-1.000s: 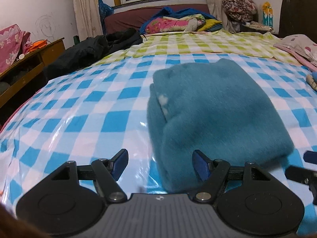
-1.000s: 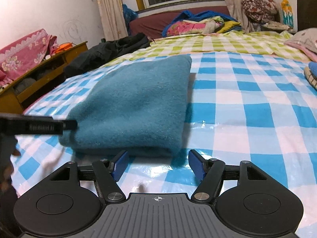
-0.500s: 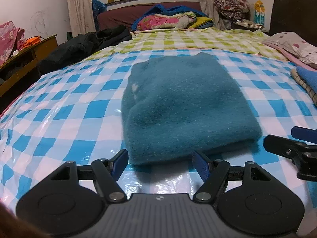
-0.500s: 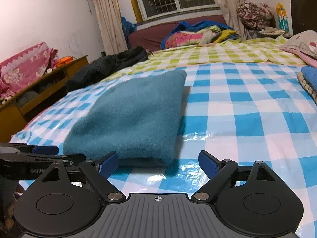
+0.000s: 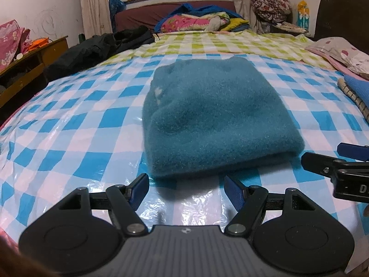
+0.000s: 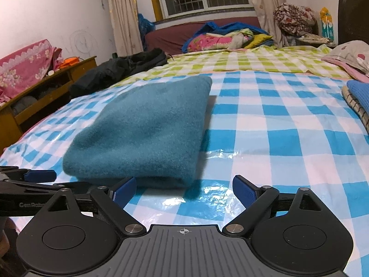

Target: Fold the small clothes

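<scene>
On the bed's blue-checked plastic sheet (image 5: 69,138), seen from the left wrist view, the teal fleece garment (image 5: 214,120) lies folded into a thick rectangle, its near fold just ahead of the left gripper (image 5: 186,185). Those jaws stand apart with nothing between them, lined up on the fold, probably to lift or square it. At the right edge the right gripper (image 5: 341,159) pokes in, beside the garment's corner.

From the right wrist view, the same garment (image 6: 147,133) sits left of centre, and the right gripper's jaws have just been opening and stand wide and empty over bare sheet. Folded clothes (image 6: 358,97), only partly visible, suggest a finished pile.
</scene>
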